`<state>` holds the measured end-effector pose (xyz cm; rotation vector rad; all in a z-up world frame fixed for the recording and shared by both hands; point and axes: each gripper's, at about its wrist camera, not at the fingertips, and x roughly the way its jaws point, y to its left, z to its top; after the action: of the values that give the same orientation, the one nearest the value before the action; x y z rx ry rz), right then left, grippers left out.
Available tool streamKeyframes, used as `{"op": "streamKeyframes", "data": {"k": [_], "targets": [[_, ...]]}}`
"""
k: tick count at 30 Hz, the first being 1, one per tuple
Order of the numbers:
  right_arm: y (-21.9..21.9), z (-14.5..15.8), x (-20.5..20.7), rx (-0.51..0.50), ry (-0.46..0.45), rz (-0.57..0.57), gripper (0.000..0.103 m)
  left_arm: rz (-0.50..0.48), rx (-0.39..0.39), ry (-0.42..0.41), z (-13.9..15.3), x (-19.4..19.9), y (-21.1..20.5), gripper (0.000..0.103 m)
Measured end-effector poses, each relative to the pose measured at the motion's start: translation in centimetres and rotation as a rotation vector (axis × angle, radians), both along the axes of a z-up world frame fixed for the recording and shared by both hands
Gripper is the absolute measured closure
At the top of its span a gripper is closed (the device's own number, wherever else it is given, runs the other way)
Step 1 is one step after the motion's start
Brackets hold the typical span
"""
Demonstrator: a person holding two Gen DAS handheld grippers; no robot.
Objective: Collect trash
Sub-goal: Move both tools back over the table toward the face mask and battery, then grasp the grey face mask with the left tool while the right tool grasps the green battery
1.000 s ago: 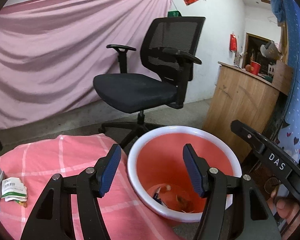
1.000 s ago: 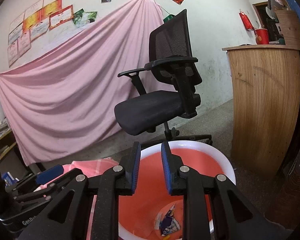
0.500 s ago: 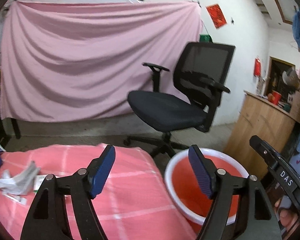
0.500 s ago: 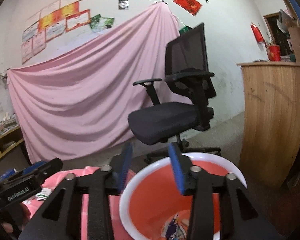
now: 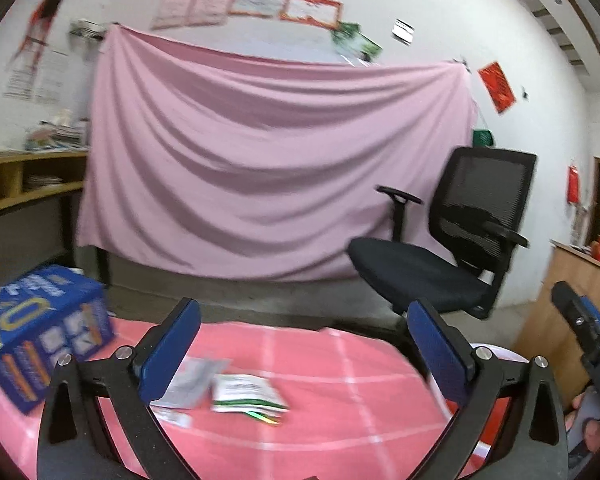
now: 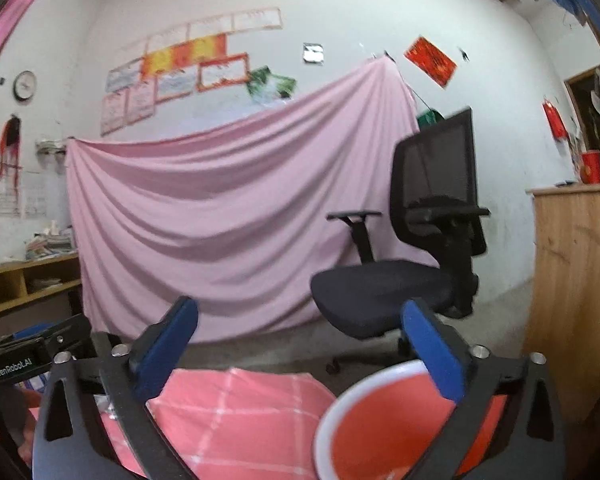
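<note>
Grippers over pink cloth (image 5: pixel 320 420), both empty.
Left gripper (image 5: pixel 304 344) and right gripper (image 6: pixel 300 340) just spread fully wide; wrappers (image 5: pixel 248 394), blurred, perhaps paper, near bucket (image 6: pixel 340 420).

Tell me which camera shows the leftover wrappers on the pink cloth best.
The left wrist view: the wrappers lie in plain sight on the pink checked cloth, just ahead of the open left claw, though blurred. In the right wrist view the wrappers cannot be made out.
</note>
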<state>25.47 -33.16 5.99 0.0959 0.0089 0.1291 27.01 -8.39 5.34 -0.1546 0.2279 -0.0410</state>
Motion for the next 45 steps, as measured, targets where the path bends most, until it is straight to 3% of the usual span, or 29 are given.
{"op": "streamKeyframes", "data": {"k": [7, 15, 21, 28, 32, 34, 39, 42, 45], "targets": [[4.8, -0.1, -0.2, -0.083, -0.061, 0.122, 0.000, 0.107, 0.029, -0.039, -1.2, -2.3, 4.7, 0.002], [10.0, -1.8, 0.8, -0.181, -0.016, 0.235, 0.000, 0.120, 0.097, 0.003, -3.1, -3.1, 8.4, 0.002], [11.8, -3.5, 3.1, -0.222, 0.123, 0.266, 0.000, 0.094, 0.163, 0.125, -5.4, -2.0, 9.3, 0.002], [12.9, -6.0, 7.0, -0.277, 0.383, 0.268, 0.000, 0.054, 0.124, 0.305, -7.6, 0.9, 10.3, 0.002], [12.7, -7.0, 8.5, -0.272, 0.485, 0.281, 0.000, 0.028, 0.136, 0.386, -8.4, 2.8, 10.3, 0.002], [12.9, -7.5, 9.2, -0.275, 0.531, 0.300, 0.000, 0.009, 0.133, 0.429, -9.0, 3.9, 10.3, 0.007], [13.8, -8.8, 10.4, -0.295, 0.649, 0.416, 0.023, -0.053, 0.113, 0.481, -9.5, 5.2, 10.4, 0.015], [15.0, -9.6, 10.6, -0.334, 0.712, 0.491, 0.041, -0.075, 0.133, 0.471, -9.2, 5.7, 10.6, 0.019], [16.1, -10.2, 10.7, -0.382, 0.759, 0.549, 0.050, -0.100, 0.169, 0.484, -9.2, 6.5, 10.8, 0.022]]}}
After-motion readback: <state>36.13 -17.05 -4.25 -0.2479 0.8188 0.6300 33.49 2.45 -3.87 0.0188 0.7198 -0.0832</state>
